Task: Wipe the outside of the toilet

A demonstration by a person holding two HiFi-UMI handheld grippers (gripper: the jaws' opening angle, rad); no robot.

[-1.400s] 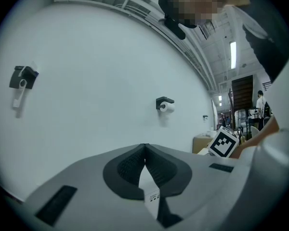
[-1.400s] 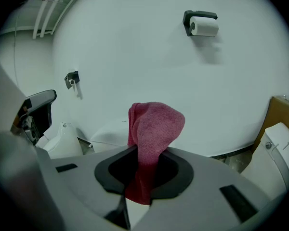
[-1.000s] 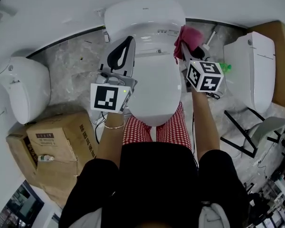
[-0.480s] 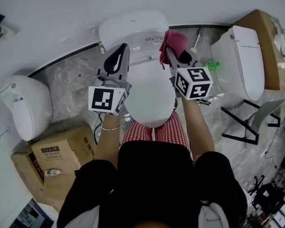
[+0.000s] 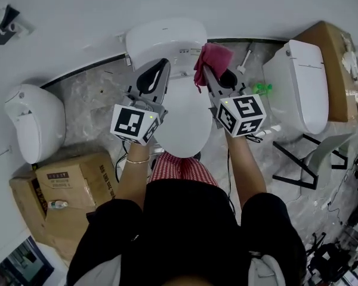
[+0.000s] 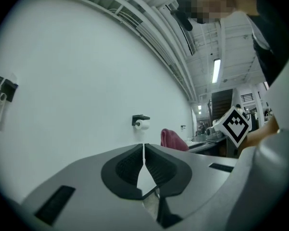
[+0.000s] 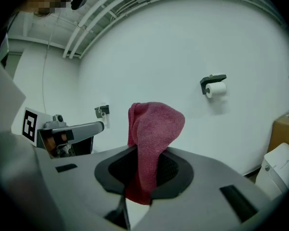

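A white toilet [image 5: 182, 109] with its lid down stands against the wall in the head view, its tank [image 5: 165, 37] at the top. My right gripper [image 5: 210, 70] is shut on a red cloth [image 5: 210, 59], held up over the right side of the seat near the tank. In the right gripper view the red cloth [image 7: 151, 134] bunches up between the jaws against the white wall. My left gripper [image 5: 155, 76] hovers over the left side of the lid, shut, with nothing in it. The left gripper [image 6: 144, 150] points at the wall.
A second toilet [image 5: 301, 85] stands to the right, with a toilet brush [image 5: 244, 58] and a green object [image 5: 261, 89] between. A white unit [image 5: 33, 121] and cardboard boxes [image 5: 71, 180] sit to the left. A black frame [image 5: 298, 162] is at the right. A paper roll holder [image 7: 214, 86] hangs on the wall.
My right gripper with the red cloth has moved left, from the toilet's right edge to over the seat by the tank. The left gripper has held about the same place.
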